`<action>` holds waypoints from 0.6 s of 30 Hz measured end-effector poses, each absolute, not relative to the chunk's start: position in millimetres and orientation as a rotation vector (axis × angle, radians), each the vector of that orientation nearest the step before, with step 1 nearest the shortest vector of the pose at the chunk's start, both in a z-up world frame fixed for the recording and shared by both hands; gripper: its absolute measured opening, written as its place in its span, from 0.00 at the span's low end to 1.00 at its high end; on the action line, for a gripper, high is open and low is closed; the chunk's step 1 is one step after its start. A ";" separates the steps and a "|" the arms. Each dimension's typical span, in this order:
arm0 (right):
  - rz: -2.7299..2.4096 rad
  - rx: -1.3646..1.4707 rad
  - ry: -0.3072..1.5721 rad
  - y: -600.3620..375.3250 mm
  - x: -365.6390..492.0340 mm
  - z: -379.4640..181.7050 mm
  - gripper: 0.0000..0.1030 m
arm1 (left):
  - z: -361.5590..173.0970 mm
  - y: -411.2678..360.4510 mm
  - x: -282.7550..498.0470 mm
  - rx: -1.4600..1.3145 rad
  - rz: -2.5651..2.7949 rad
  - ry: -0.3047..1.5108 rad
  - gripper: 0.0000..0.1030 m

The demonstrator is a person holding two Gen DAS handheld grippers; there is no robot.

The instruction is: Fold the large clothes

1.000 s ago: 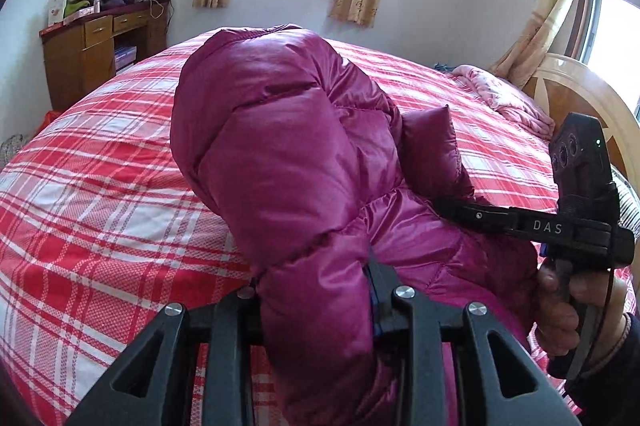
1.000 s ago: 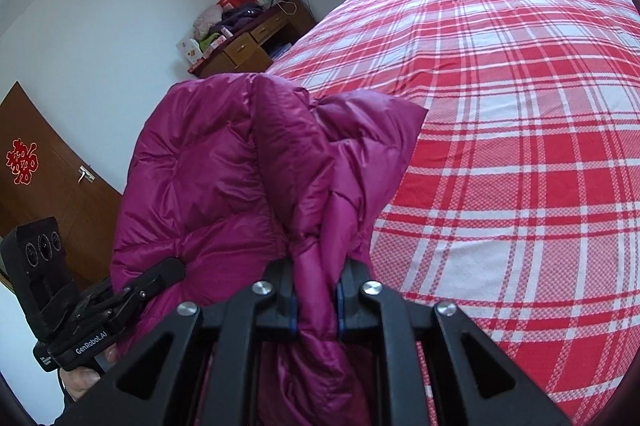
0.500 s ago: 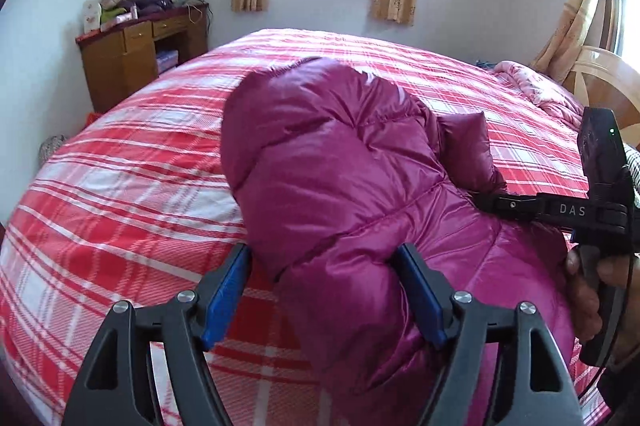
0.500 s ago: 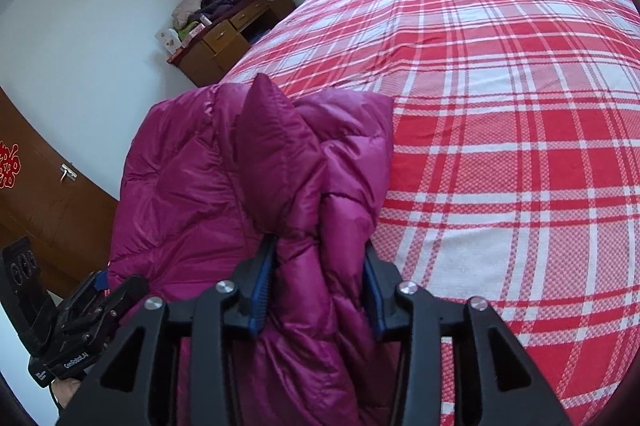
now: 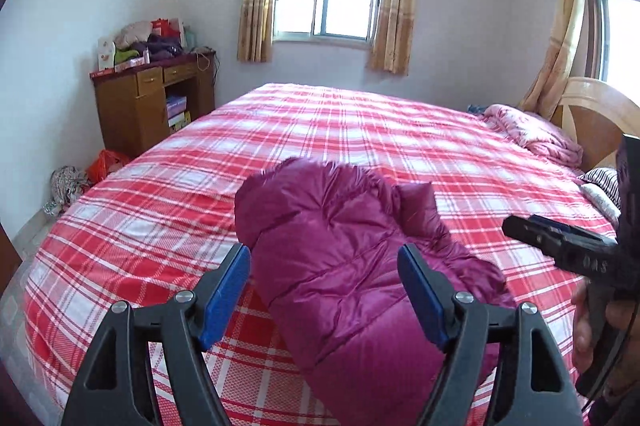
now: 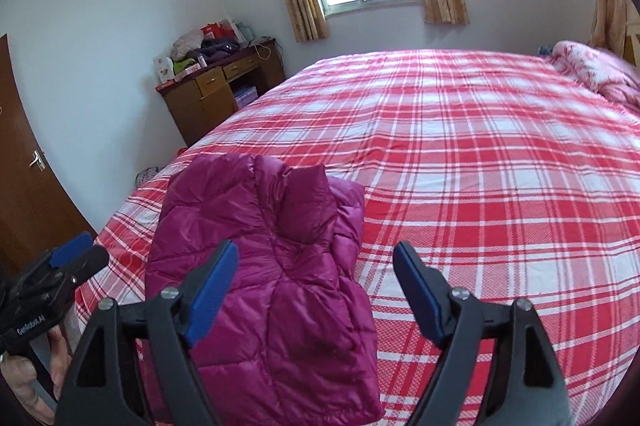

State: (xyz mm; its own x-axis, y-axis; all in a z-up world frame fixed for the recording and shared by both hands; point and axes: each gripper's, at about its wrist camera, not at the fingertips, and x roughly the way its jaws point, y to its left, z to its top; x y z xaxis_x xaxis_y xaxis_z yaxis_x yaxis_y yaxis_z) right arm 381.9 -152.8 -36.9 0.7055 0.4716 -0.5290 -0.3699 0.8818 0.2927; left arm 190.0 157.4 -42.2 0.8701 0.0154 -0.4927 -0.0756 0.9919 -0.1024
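1. Where the room fills both views, the bed [image 5: 360,130] is the largest thing, spread with a red and white checked sheet; a wooden headboard [image 5: 592,114] stands at its right end in the left wrist view.
2. Folded jacket [image 5: 352,266], magenta and quilted, lies on the sheet at the near edge of the bed, nothing pinching it.
3. Wooden desk [image 5: 148,106] stands against the far wall left of the bed, clutter piled on top.
4. Pink blanket [image 6: 592,70] lies bunched at the bed's far right end.
5. Left gripper [image 5: 324,290]: jaws spread wide, blue pads clear of the jacket, which lies beyond and below them; nothing gripped.
6. Right gripper [image 6: 314,290]: jaws opening, wide apart, empty; the jacket lies under and past its left finger, the sheet under its right.
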 end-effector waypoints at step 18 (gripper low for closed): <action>0.464 0.101 0.488 -139.9 326.3 4.3 0.95 | 3.1 154.9 156.3 -0.133 0.042 0.378 0.85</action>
State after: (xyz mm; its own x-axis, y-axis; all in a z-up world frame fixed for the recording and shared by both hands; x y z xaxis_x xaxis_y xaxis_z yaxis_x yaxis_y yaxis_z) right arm 326.3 -139.9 4.3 0.7817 0.4527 -0.4289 -0.4053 0.8915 0.2024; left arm 156.3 154.9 3.1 0.9287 0.0165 -0.3704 -0.0661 0.9904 -0.1218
